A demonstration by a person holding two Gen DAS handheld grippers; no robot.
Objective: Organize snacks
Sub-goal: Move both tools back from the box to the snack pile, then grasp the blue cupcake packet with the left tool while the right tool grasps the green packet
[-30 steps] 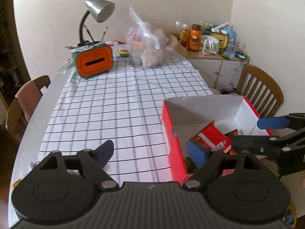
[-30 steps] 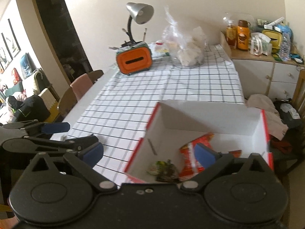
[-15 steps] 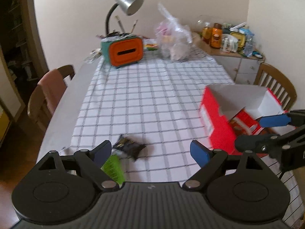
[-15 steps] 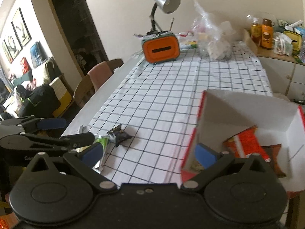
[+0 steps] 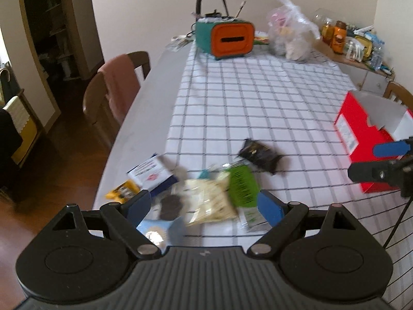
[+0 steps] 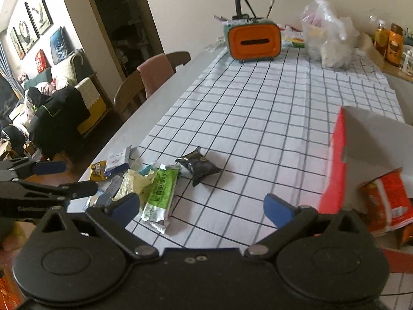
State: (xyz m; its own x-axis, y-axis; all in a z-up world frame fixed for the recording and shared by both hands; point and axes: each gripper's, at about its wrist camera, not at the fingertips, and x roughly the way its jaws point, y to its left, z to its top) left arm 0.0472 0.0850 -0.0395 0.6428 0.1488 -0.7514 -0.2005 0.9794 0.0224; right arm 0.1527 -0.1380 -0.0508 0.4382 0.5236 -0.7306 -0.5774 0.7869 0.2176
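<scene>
- The left gripper (image 5: 204, 206) hangs with its blue-padded jaws spread apart, holding nothing; a cream crinkled snack packet (image 5: 209, 201) lies on the table between the fingertips.
- Just beyond its right finger sits a green foil snack bar (image 5: 242, 188), then a black foil snack pouch (image 5: 259, 156).
- The right gripper (image 6: 201, 206) is likewise agape and empty, with the green bar just beside its left finger.
- Right of it stands the red cardboard box with white inside (image 6: 338, 165), holding an orange-red snack bag (image 6: 387, 201).
</scene>
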